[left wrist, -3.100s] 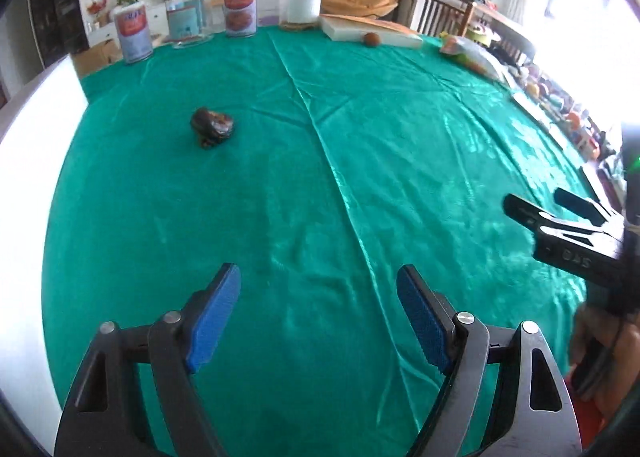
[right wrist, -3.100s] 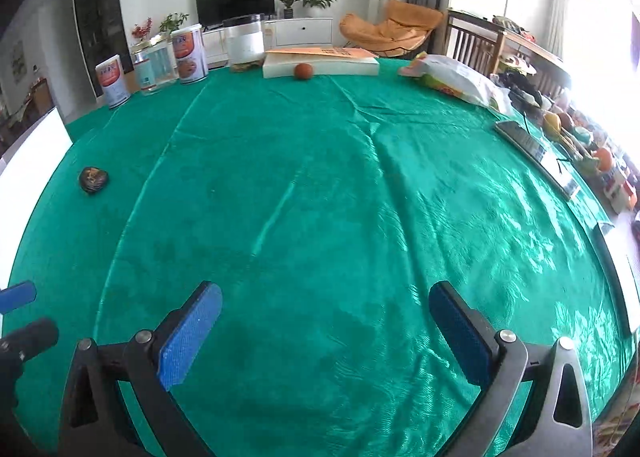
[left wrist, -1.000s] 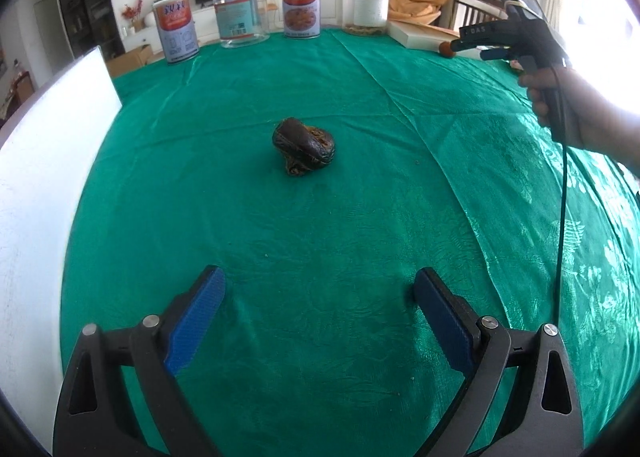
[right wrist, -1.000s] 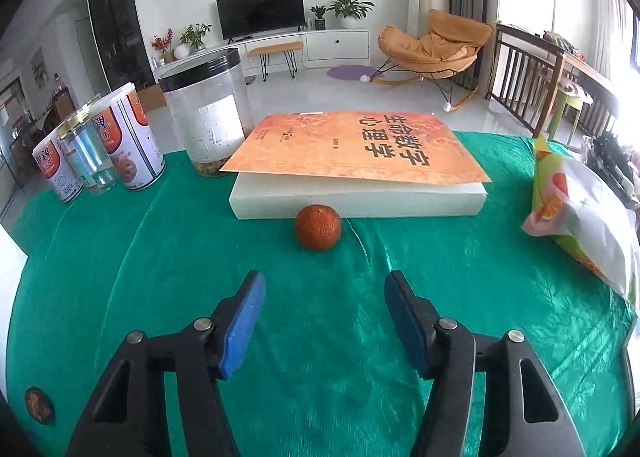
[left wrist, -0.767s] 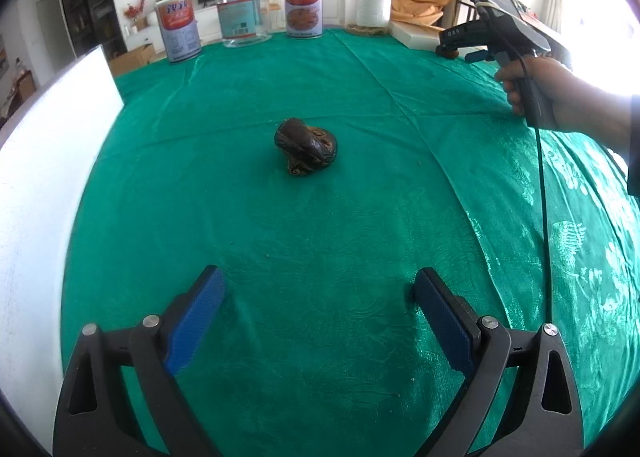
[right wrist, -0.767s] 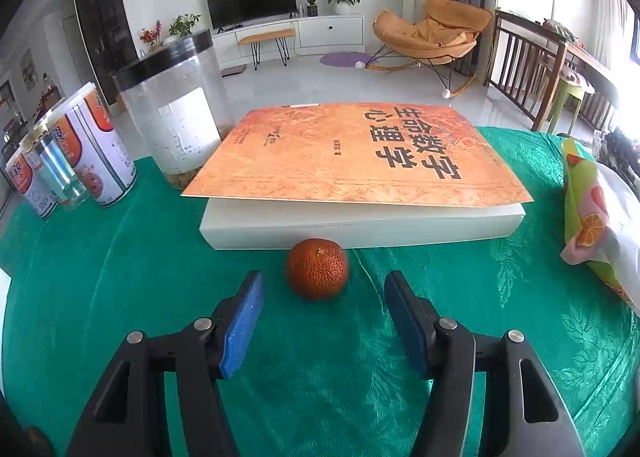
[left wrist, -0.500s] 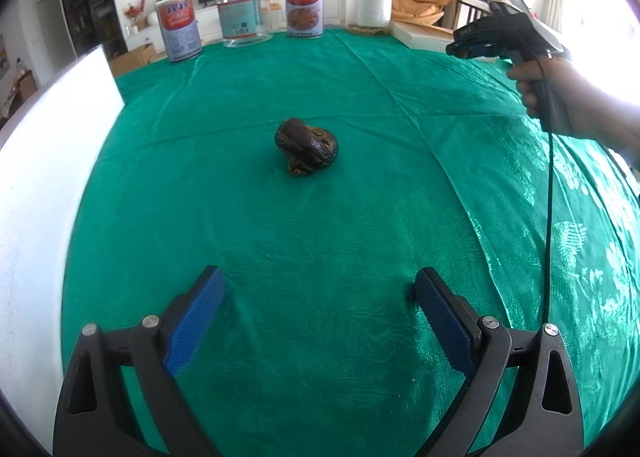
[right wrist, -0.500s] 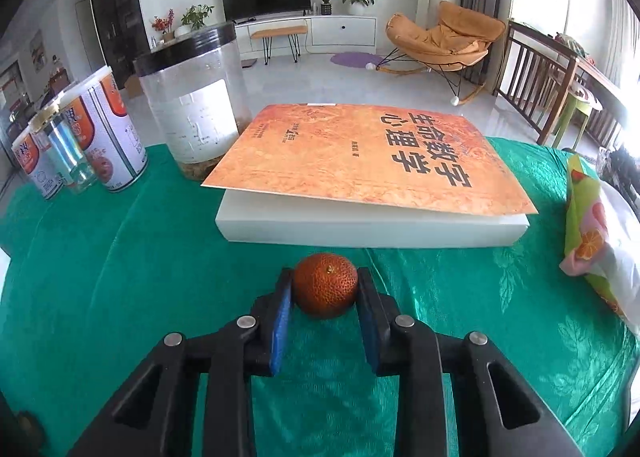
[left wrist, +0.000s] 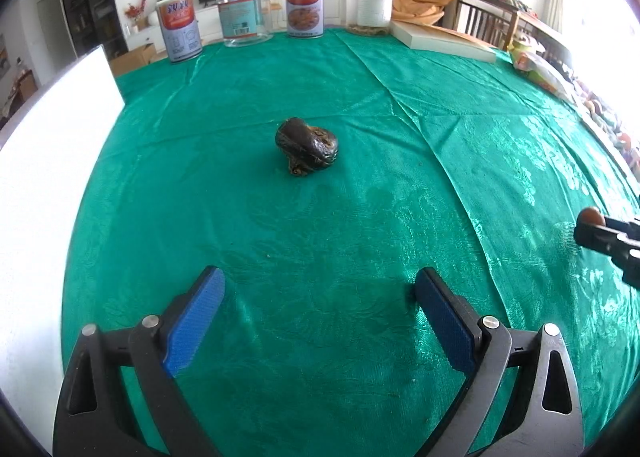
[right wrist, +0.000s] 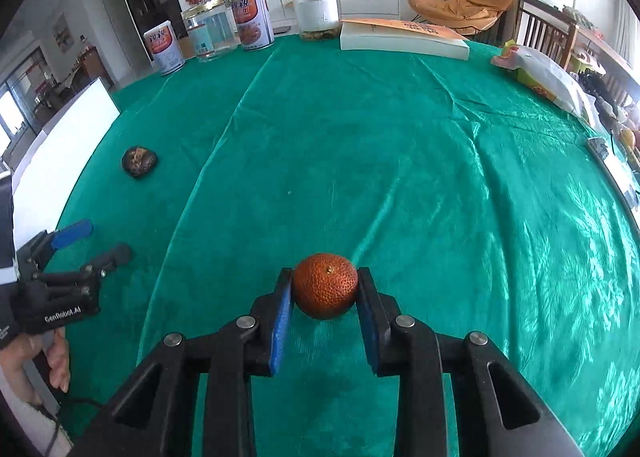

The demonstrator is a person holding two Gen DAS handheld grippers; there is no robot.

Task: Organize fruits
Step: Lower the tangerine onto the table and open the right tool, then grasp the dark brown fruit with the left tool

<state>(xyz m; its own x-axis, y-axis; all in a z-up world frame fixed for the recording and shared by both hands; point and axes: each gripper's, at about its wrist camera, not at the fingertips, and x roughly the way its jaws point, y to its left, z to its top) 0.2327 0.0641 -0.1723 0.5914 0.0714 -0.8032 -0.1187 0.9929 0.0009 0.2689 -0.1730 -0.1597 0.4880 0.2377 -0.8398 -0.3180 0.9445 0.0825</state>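
Right gripper (right wrist: pixel 325 293) is clamped on the small round orange fruit w/ pebbled skin (right wrist: pixel 325 285), blue pads pressing both sides, fruit held over the near-middle of the green satin-cloth tabletop (right wrist: pixel 400 145). Left gripper (left wrist: pixel 316 321) hangs wide apart w/ nothing between its pads, pointing down at bare cloth. Ahead of it, on the cloth and apart from the pads, lies the dark brown shrivelled lumpy fruit (left wrist: pixel 307 151), untouched. Progress, as I read it: one fruit picked up but not yet set anywhere, the other not yet handled, so roughly early-to-mid; left to do is bring the two together or to some spot, and no bowl or tray for them shows in either view. Around the far edge: two printed tins (left wrist: pixel 178 31), a clear glass jar w/ gold lid (left wrist: pixel 243 11), a clear canister w/ black lid (left wrist: pixel 369 5), a thick white book w/ orange cover (right wrist: pixel 404 39), and a printed plastic bag (right wrist: pixel 540 75) at the right edge. A white board (left wrist: pixel 44 161) stands along the left side. Nothing lies on the cloth btwn the held fruit and the dark one; only the left gripper itself sits near that path.
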